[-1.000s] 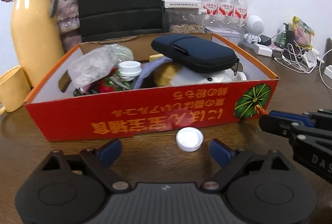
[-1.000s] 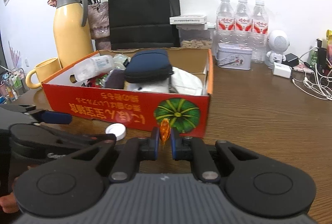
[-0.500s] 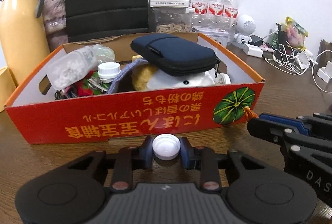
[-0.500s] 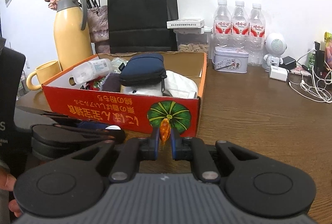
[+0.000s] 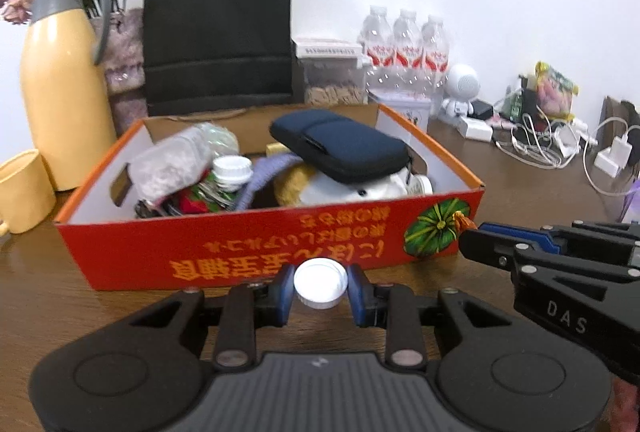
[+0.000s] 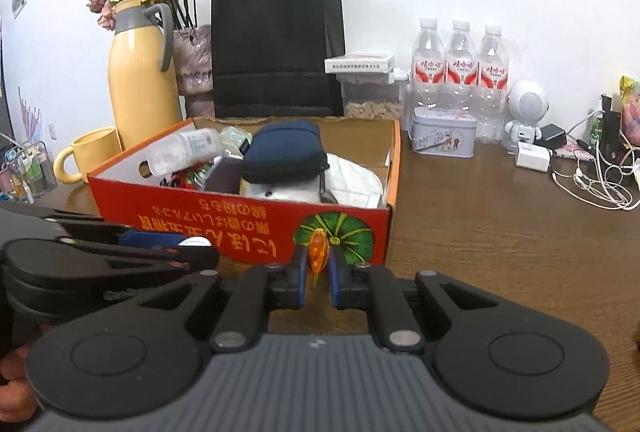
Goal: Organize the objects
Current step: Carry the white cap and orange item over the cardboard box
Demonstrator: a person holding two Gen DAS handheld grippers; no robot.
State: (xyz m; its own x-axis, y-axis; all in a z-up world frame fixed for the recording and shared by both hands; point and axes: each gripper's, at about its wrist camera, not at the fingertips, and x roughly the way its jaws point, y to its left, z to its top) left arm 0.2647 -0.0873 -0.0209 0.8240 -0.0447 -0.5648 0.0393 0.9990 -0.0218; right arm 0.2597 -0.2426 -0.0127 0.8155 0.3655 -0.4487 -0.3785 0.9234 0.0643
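From my left wrist camera, my left gripper has its two blue-padded fingers drawn in on a small round white ribbed plastic cap, one pad pressing each side of it, so the cap sits squarely between my fingertips. Just beyond those fingertips stands the red-and-orange cardboard box with upside-down yellow lettering and a green pumpkin picture, on the brown wooden table. Inside it, ahead and slightly right of my fingers, a dark navy zipped fabric pouch lies on top of a white soft item; ahead and left lies a clear plastic bottle. To the right of my fingers the right gripper reaches in, a small orange object at its tip. From my right wrist camera, my right gripper is nearly closed, its blue pads pinching that small orange translucent object, which stands up between them. Directly past my fingertips is the box's pumpkin corner. To the left of my fingers the left gripper shows side-on, the white cap peeking out at its tip.
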